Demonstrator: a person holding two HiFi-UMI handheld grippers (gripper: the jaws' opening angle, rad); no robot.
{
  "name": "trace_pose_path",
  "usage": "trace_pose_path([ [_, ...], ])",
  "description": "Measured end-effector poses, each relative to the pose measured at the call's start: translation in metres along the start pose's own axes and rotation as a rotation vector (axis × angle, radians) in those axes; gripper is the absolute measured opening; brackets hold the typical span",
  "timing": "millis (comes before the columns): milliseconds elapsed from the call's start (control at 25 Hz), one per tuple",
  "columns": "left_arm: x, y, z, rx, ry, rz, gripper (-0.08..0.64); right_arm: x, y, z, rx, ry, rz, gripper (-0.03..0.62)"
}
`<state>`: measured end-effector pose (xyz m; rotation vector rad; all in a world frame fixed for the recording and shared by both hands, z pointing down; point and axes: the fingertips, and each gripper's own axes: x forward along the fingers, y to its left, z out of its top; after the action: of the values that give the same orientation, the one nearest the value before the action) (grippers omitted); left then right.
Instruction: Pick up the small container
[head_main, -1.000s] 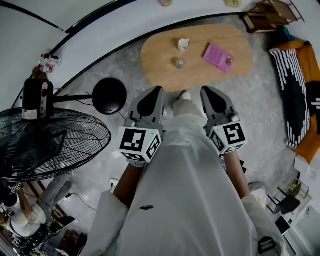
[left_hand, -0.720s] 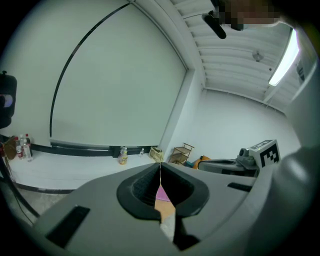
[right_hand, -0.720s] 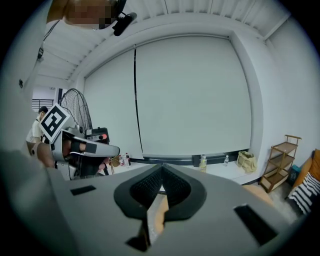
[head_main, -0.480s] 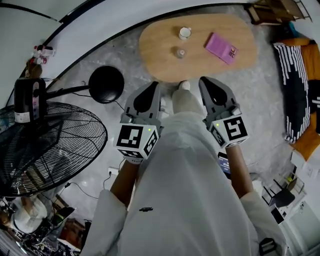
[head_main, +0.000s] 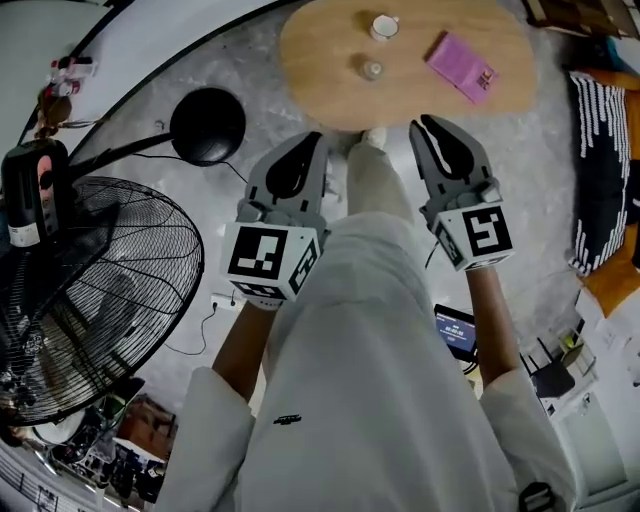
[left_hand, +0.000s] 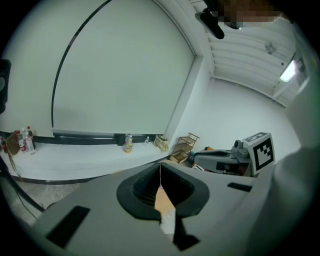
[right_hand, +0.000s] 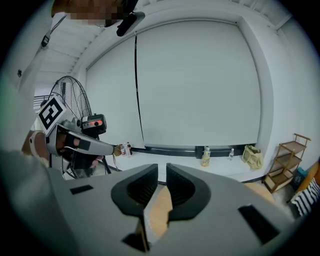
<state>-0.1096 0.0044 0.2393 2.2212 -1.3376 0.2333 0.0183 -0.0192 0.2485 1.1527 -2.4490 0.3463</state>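
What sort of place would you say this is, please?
Probably a living room or a mock-up: an oval light-wood low table, a black wire-caged pedestal fan, and a black-and-white striped fabric.

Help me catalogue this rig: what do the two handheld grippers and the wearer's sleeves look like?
The left gripper and right gripper are grey wedge-shaped shells with black ribbed jaws. Each carries a white cube with black square markers. The sleeves are white, ending near the elbow. The right jaws have just been opening, with nothing between them.
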Motion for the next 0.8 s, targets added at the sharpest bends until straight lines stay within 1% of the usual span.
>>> trace_pose_path([
  [400,0.041,0.013,-0.021,-0.018,0.083,0.039,0.021,0.047,-0.027,-0.028,0.022,0.020,0.054,0.104],
  [520,0.058,0.018,-0.030,-0.012,0.109,0.055,0.021,0.062,-0.039,-0.045,0.011,0.046,0.073,0.144],
  [640,0.077,0.024,-0.037,0.006,0.140,0.066,0.021,0.076,-0.049,-0.060,0.017,0.074,0.091,0.150],
  [800,0.096,0.033,-0.045,0.001,0.168,0.079,0.021,0.096,-0.064,-0.082,0.005,0.099,0.104,0.156],
])
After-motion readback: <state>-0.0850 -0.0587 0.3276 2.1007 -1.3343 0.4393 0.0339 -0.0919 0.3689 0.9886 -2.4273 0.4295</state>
